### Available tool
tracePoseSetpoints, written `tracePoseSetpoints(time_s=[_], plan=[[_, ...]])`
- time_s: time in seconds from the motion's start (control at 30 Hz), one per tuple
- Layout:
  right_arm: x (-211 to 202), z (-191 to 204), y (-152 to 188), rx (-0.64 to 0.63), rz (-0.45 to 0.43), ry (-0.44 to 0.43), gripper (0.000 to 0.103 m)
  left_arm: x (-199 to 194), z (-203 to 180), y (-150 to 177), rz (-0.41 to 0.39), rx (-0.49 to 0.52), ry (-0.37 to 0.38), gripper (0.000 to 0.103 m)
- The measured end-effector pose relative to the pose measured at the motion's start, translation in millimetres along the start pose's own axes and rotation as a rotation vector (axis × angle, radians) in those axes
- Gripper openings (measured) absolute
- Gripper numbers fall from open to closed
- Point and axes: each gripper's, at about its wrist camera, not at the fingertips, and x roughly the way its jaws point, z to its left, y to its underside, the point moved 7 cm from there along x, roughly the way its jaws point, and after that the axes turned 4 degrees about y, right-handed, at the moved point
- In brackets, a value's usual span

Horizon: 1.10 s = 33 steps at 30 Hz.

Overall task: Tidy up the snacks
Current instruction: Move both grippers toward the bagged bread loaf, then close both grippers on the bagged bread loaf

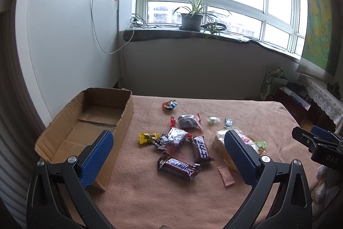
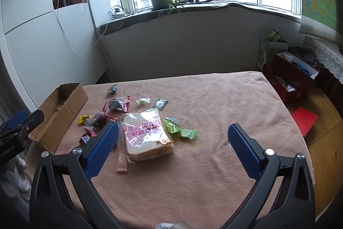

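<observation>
Several snacks lie loose on a pink cloth-covered table [image 1: 150, 196]: two Snickers bars [image 1: 179, 166], a yellow candy [image 1: 148, 137], clear bags of dark sweets [image 1: 188, 121] and a bagged sliced bread [image 2: 145, 136] with green packets [image 2: 180, 128] beside it. An empty open cardboard box [image 1: 90, 128] stands at the table's left. My left gripper [image 1: 169, 156] is open and empty, above the Snickers bars. My right gripper [image 2: 173, 149] is open and empty, near the bread. Each gripper shows at the edge of the other's view.
A pink sachet [image 2: 122, 161] lies in front of the bread. The table's right edge [image 2: 295, 121] drops to a wooden floor with a red box [image 2: 304, 121] and bags [image 2: 289, 78]. A windowsill with a potted plant [image 1: 190, 18] is behind.
</observation>
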Motion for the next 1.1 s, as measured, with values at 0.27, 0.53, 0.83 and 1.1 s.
tracePoseSetpoints(time_s=[0.27, 0.53, 0.83, 1.1], plan=[[7, 3, 0, -0.007, 0.014, -0.047, 0.103, 6, -7, 5, 0.024, 0.007, 0.021, 0.102], [29, -2, 10, 0.013, 0.096, -0.1, 0.097, 22, -10, 15, 0.087, -0.027, 0.086, 0.088], [64, -3, 19, 0.069, 0.213, -0.243, 0.078, 53, -30, 41, 0.225, -0.158, 0.289, 0.049], [104, 9, 30, 0.139, 0.366, -0.405, 0.057, 70, -51, 56, 0.331, -0.167, 0.376, 0.047]])
